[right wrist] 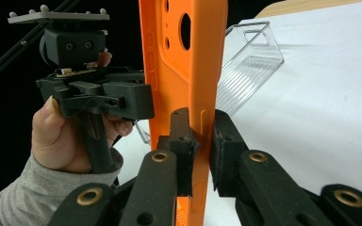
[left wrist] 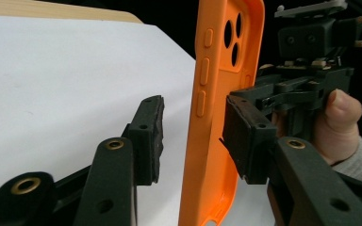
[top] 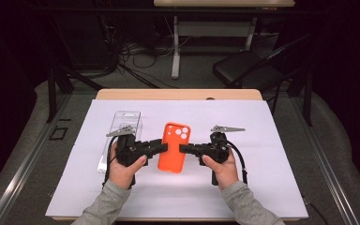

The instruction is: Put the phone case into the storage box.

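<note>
An orange phone case (top: 173,146) with camera holes at its far end hangs just above the white sheet, between both grippers. My right gripper (top: 183,148) is shut on its right long edge; in the right gripper view (right wrist: 201,122) both pads press on that rim. My left gripper (top: 161,146) reaches the case's left edge. In the left gripper view (left wrist: 194,110) its jaws stand apart around the case (left wrist: 217,94). One pad (left wrist: 152,136) is clear of it and the other pad (left wrist: 238,136) lies close against the inner side.
A clear plastic box (top: 122,136) lies on the white sheet (top: 272,178) just left of my left hand, and its open end shows behind the case (right wrist: 250,70). A black chair (top: 248,65) and cables stand beyond the table's far edge.
</note>
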Available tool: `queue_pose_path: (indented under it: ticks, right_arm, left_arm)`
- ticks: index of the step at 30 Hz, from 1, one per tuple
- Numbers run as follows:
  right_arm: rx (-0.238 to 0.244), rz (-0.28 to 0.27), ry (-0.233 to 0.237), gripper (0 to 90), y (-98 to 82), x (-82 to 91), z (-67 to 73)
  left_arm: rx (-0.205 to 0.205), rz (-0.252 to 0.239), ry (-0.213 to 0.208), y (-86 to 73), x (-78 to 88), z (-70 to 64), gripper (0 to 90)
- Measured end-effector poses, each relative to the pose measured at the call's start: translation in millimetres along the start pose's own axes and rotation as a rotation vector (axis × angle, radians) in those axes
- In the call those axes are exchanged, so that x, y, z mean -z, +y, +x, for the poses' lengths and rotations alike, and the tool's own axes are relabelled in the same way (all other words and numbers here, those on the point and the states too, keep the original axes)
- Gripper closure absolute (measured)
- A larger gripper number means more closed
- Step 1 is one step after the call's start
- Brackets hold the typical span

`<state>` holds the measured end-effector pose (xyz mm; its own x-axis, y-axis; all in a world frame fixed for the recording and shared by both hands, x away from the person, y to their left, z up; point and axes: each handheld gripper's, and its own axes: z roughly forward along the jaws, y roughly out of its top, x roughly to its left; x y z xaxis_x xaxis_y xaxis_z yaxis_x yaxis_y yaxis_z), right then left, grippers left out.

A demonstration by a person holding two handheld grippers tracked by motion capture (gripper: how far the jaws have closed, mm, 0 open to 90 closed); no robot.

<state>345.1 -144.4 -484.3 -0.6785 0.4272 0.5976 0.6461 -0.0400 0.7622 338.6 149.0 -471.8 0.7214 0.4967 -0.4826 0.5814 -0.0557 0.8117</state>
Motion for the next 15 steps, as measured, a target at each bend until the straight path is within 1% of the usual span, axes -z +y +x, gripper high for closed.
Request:
queue_pose_path:
  ticks: [2, 3, 5, 6, 7, 10, 13, 15]
  right_arm:
    - [0.007, 0.001, -0.017, 81.0, 0.2, 0.7, 0.1]
    - [0.009, 0.002, -0.024, 81.1, 0.3, 1.0, -0.2]
    - [0.015, 0.001, -0.033, 81.1, 0.2, 0.9, 0.0]
    - [0.015, 0.001, -0.033, 81.1, 0.2, 0.9, 0.0]
    - [0.031, 0.006, -0.043, 81.0, 0.2, 0.8, 0.5]
    - [0.034, 0.003, -0.048, 81.0, 0.1, 0.6, 0.8]
    - [0.037, 0.005, -0.058, 81.0, 0.1, 0.9, 1.2]
    - [0.041, 0.006, -0.066, 81.0, 0.4, 1.2, 1.5]
  left_arm:
    - [-0.012, -0.004, 0.013, 0.0, -0.4, -0.5, 55.8]
    - [-0.011, -0.001, 0.014, 0.2, -0.7, -0.5, 54.6]
    - [-0.011, 0.012, 0.02, 0.4, -1.8, -0.8, 52.9]
    - [-0.02, 0.018, 0.028, 0.4, -2.2, -0.8, 52.9]
    - [-0.028, 0.014, 0.036, 0.3, -2.8, -1.0, 49.5]
    - [-0.037, 0.022, 0.049, 0.4, -4.1, -0.6, 47.6]
    - [-0.038, 0.03, 0.049, 0.2, -5.3, -1.4, 47.6]
    - [-0.047, 0.044, 0.051, 0.4, -6.7, -2.2, 47.5]
